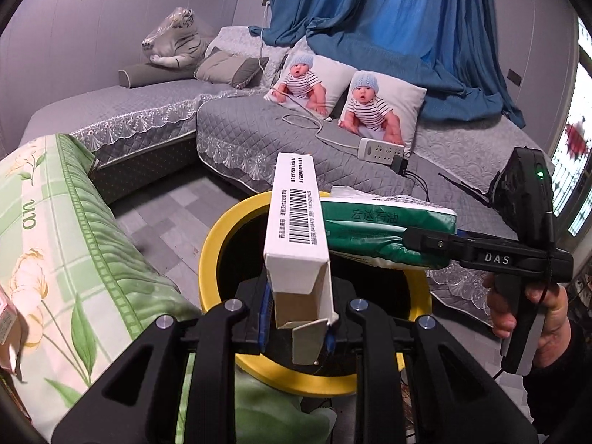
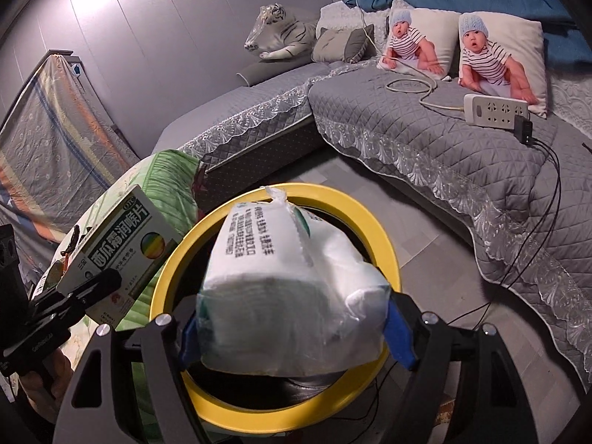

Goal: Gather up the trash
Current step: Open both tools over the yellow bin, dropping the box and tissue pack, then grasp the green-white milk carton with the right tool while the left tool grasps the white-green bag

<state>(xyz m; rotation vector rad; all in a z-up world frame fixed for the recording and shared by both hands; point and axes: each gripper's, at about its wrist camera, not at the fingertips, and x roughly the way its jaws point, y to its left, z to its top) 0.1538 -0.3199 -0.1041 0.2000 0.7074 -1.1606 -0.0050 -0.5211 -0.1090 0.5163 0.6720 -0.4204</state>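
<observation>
Clenched in our left gripper, the white cardboard box points lengthwise away over the yellow-rimmed bin; our right gripper grasps the green-and-white tissue pack above it, grey quilted sofa beyond.

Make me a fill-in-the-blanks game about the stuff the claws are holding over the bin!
1. The left claw grips a white medicine box with a black ____ printed on its side.
2. The right claw grips a soft pack of ____.
3. Both things hang above a trash bin with a ____ rim.
4. Two pillows on the sofa show a ____ in a blue hat.

Missing words: barcode; tissues; yellow; baby
</observation>
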